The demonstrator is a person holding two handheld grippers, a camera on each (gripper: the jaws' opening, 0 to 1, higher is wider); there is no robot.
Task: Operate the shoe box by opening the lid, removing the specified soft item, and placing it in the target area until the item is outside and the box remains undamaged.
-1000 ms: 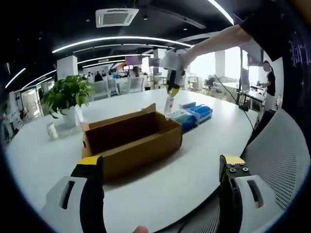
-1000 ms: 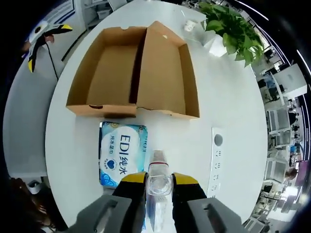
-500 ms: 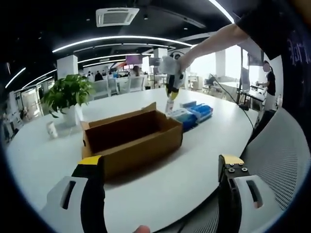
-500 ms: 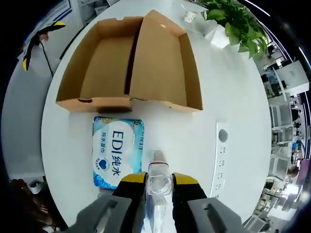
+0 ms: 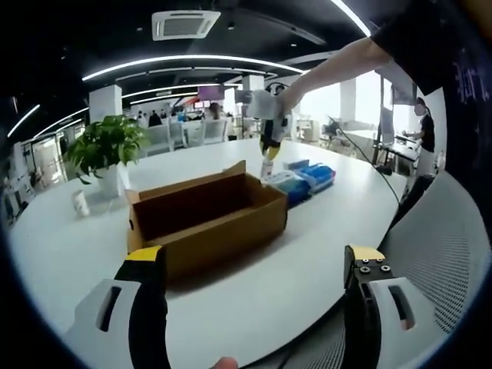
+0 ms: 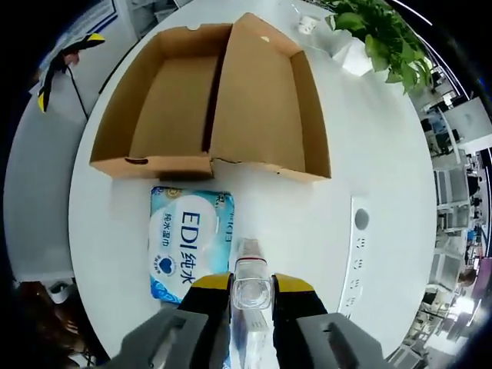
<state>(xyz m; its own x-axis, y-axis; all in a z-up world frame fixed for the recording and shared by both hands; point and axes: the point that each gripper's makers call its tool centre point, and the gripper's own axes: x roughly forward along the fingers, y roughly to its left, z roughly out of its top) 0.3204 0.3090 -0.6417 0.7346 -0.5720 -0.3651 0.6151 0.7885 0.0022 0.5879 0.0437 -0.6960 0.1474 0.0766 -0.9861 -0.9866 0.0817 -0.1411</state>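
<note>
Right gripper (image 6: 250, 286) clamps a clear bottle (image 6: 250, 296) above the wipes pack (image 6: 191, 243), left gripper (image 5: 250, 269) wide; a slip could dent the box (image 6: 211, 100).

Brown cardboard box (image 6: 215, 100) on a white bench (image 6: 369, 154). Blue-and-white wipes pack (image 6: 188, 242) with white lettering. Green plant (image 5: 108, 146) in a white pot. Yellow-tipped black hand-held gripper (image 6: 251, 284) holds a clear bottle (image 6: 250, 284).

The blue wet-wipes pack (image 6: 190, 246) reads "EDI" with Chinese characters.
</note>
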